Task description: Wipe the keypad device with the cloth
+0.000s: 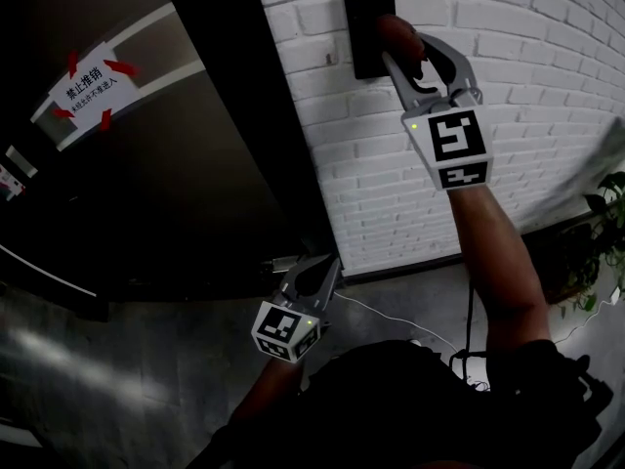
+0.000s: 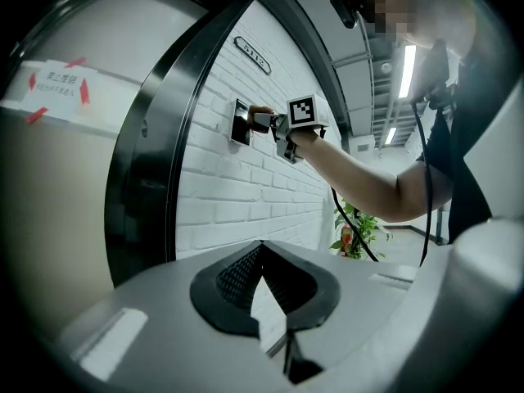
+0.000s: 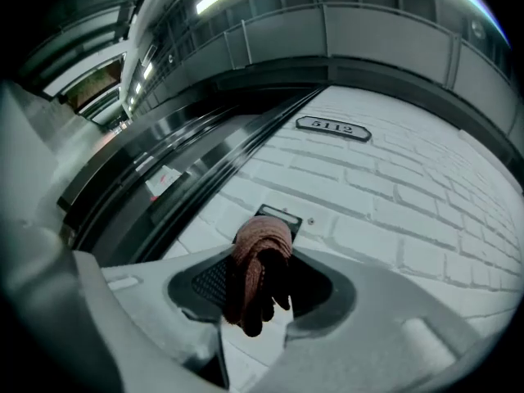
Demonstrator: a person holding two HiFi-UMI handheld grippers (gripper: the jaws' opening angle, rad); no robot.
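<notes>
While in tool [image 3: 255, 293], cloth [image 3: 260, 252] against keypad [image 1: 363, 27]

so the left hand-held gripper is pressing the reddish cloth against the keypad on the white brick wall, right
Not quite: it is the right hand-held gripper, not the left, that presses the reddish cloth against the keypad on the white brick wall. The right gripper view shows the cloth clamped in its jaws. The left hand-held gripper hangs low, away from the wall and shut on nothing.
</notes>
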